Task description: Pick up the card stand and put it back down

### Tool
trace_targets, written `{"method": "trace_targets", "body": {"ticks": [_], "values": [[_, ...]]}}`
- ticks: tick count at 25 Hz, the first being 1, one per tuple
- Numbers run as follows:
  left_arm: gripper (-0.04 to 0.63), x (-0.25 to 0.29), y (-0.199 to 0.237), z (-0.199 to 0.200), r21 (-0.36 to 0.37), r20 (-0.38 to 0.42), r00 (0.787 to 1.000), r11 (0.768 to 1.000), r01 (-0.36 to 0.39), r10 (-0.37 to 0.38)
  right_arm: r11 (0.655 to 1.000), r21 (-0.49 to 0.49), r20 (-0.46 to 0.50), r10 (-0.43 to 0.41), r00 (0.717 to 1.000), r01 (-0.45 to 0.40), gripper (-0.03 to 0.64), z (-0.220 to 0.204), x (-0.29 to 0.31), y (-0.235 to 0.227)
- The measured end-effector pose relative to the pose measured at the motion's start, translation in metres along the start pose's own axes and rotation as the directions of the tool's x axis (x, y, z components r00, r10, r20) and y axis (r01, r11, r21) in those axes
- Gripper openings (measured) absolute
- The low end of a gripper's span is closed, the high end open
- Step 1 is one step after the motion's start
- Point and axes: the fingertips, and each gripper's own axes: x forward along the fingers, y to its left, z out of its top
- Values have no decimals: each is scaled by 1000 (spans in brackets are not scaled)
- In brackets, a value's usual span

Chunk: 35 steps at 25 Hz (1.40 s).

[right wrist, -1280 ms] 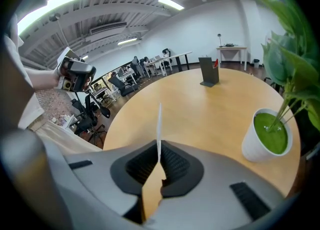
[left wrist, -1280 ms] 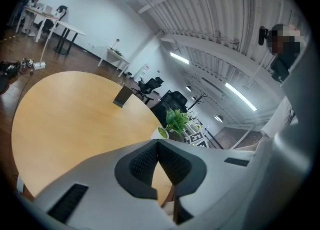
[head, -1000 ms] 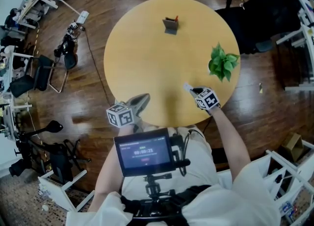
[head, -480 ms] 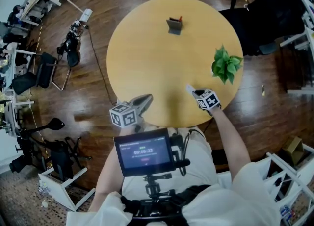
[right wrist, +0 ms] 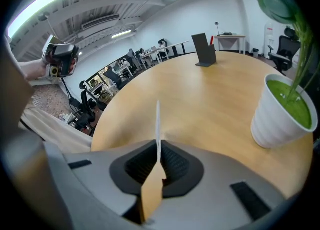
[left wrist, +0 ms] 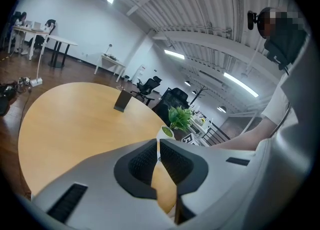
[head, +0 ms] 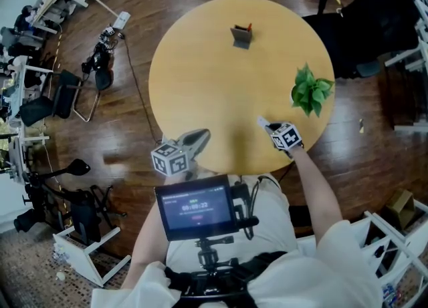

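- Our left gripper (head: pixel 199 137) sits at the near edge of the counter (head: pixel 200 86), pressed together on nothing.
- The card stand (head: pixel 241 35) stands upright on the far side, well apart from us.
- Our right gripper (right wrist: pixel 158 161) pinches a thin white card (right wrist: pixel 158 121) near the potted plant (head: pixel 309 91).

Grey card stand (head: pixel 241 35), upright, far across table (head: pixel 200 86)
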Motion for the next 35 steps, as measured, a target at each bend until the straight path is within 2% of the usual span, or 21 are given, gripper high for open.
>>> {"method": "trace_targets", "body": {"ticks": [2, 4, 6, 10, 15, 20, 23, 25, 27, 30, 35], "values": [[20, 0, 0, -1, -5, 4, 1000, 1000, -4, 4, 1000, -3, 8, -28, 1000, 28, 59, 0, -1, -4], [20, -1, 1, -2, -9, 3, 1000, 1000, -10, 10, 998, -5, 16, -58, 998, 58, 162, 0, -2, -9], [19, -3, 1, -2, -8, 1, 1000, 1000, -15, 15, 996, -6, 26, -87, 996, 87, 207, 0, -3, -13], [18, -4, -3, -4, -6, 2, 1000, 1000, -21, 21, 991, 11, 67, -131, 989, 131, 212, 3, -14, -19], [18, -2, -12, -10, 5, 10, 1000, 1000, -23, 22, 990, 31, 174, -141, 975, 137, 212, 13, -47, -13], [18, 3, -19, -25, 99, -64, 997, 994, -36, 43, 990, -84, 223, -95, 970, 116, 209, 22, -82, 9], [18, 6, -24, -24, 129, -72, 997, 991, -30, 39, 979, -176, 232, -60, 971, 103, 204, 25, -105, 30], [18, 9, -30, -24, 131, -61, 998, 991, -24, 32, 977, -191, 253, -44, 966, 94, 181, 26, -116, 45], [18, 13, -37, -26, 123, -46, 999, 992, -14, 20, 986, -137, 301, -54, 952, 99, 160, 29, -127, 53], [18, 21, -49, -28, 116, -24, 1000, 993, 3, 0, 993, -4, 369, -111, 923, 121, 144, 33, -145, 56], [18, 25, -57, -34, 108, -16, 1000, 994, 12, -11, 978, 172, 457, -188, 869, 121, 135, 43, -180, 58]]}}
